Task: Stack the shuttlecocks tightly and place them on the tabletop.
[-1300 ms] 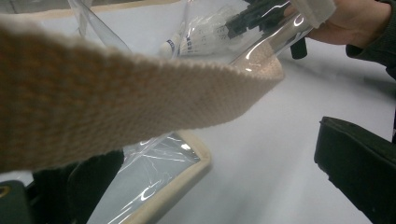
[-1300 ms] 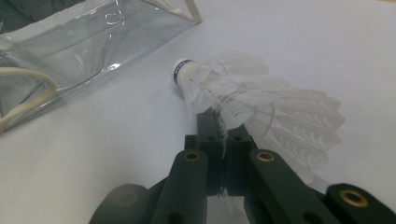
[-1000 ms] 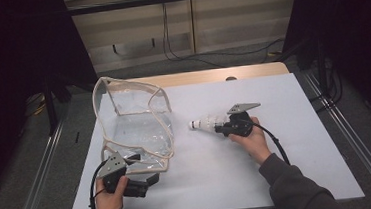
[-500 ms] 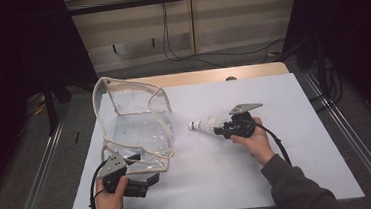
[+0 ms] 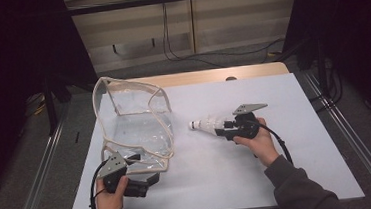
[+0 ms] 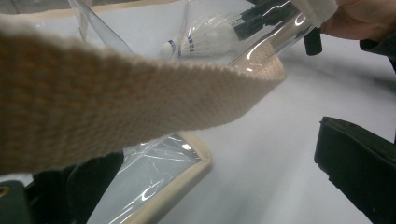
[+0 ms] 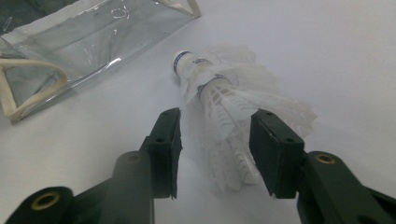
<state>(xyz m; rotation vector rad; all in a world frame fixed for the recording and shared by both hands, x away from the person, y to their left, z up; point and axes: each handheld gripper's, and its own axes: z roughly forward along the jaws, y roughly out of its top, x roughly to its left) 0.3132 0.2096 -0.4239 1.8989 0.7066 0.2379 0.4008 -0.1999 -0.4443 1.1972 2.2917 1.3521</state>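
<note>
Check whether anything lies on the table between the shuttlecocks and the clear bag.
Nothing visible does. The shuttlecocks lie between the right gripper's open jaws, which have just been opening. Bare white table separates them from the clear bag, whose strap the left gripper holds.

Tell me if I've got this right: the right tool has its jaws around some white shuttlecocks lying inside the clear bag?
Not quite. The shuttlecocks lie on the white table, outside the clear bag, as the high view shows. The right tool does have its jaws around them.
</note>
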